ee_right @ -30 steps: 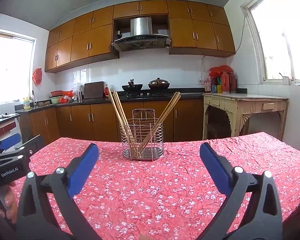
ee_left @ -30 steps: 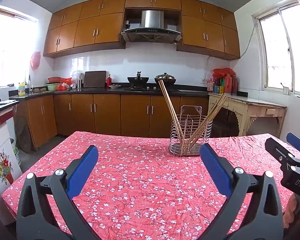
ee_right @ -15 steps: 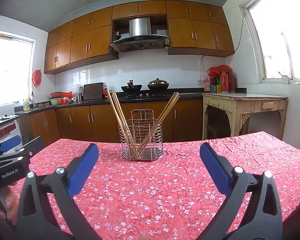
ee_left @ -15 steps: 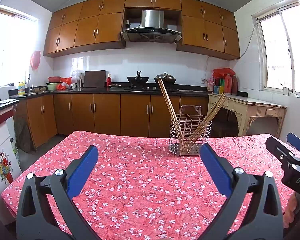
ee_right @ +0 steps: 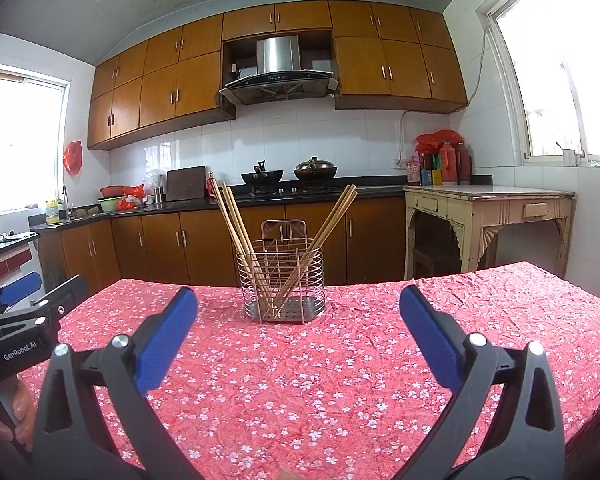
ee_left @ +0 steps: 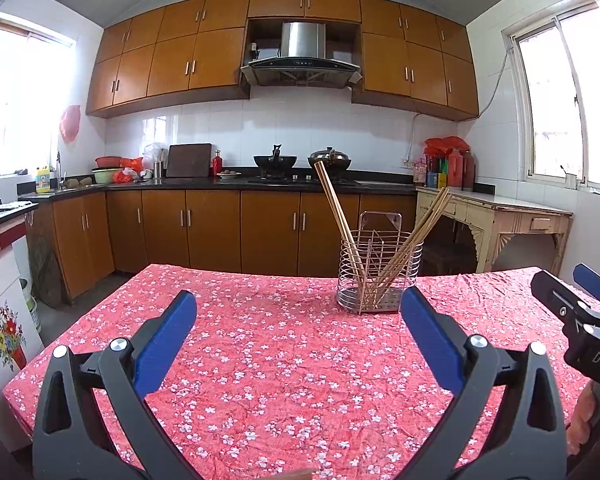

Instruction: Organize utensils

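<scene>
A crumpled red floral cloth [ee_right: 340,380] covered the table in a wood-cabineted kitchen. A wire caddy [ee_right: 281,286] held chopsticks [ee_right: 236,232]. Left gripper [ee_left: 298,320] and right gripper [ee_right: 298,320] were wide open, empty.

One wire holder [ee_right: 281,280], two tongs [ee_right: 298,308], several chopsticks [ee_right: 240,232].

Tablecloth [ee_left: 284,360]: red, printed all over with small white blossoms. Left gripper [ee_left: 298,312] and right gripper [ee_right: 299,312]: black frames, blue pads [ee_left: 166,344], silver rivets. Wire holder [ee_right: 282,280] at 12 o'clock in the right view: silver metal. Chopsticks [ee_right: 236,228]: pale tan wood. Cabinets [ee_left: 220,64]: orange-brown, with a black countertop [ee_left: 228,183]. Wall tiles [ee_left: 300,128]: white. Side table [ee_right: 488,216] at 2 o'clock: cream.
</scene>
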The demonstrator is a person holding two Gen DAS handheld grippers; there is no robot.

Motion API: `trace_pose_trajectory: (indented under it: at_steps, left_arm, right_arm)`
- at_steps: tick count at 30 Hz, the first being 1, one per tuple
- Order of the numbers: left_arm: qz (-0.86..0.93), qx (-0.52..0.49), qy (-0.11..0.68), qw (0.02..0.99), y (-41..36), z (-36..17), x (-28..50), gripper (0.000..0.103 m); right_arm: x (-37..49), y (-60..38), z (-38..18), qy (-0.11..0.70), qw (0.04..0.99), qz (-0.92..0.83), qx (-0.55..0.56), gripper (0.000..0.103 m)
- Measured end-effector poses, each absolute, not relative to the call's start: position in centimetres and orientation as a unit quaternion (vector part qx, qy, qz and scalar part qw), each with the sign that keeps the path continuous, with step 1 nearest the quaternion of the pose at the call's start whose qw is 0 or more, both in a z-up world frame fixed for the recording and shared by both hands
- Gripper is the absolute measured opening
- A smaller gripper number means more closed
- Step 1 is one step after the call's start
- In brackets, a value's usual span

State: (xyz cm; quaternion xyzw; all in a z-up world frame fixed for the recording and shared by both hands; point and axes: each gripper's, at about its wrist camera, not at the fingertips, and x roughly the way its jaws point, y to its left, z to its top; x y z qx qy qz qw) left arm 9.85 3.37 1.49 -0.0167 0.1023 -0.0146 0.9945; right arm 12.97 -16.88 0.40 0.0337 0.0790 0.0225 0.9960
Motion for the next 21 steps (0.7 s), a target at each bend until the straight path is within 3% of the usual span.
trace_pose_trajectory:
  at_steps: [21]
  left_arm:
    - [-0.014, -0.018, 0.106, 0.994, 3.34, 1.26, 9.96, 0.101]
  right_arm:
    - [12.80, -16.75, 0.42, 0.080, 0.996, 0.024, 0.035, 0.099]
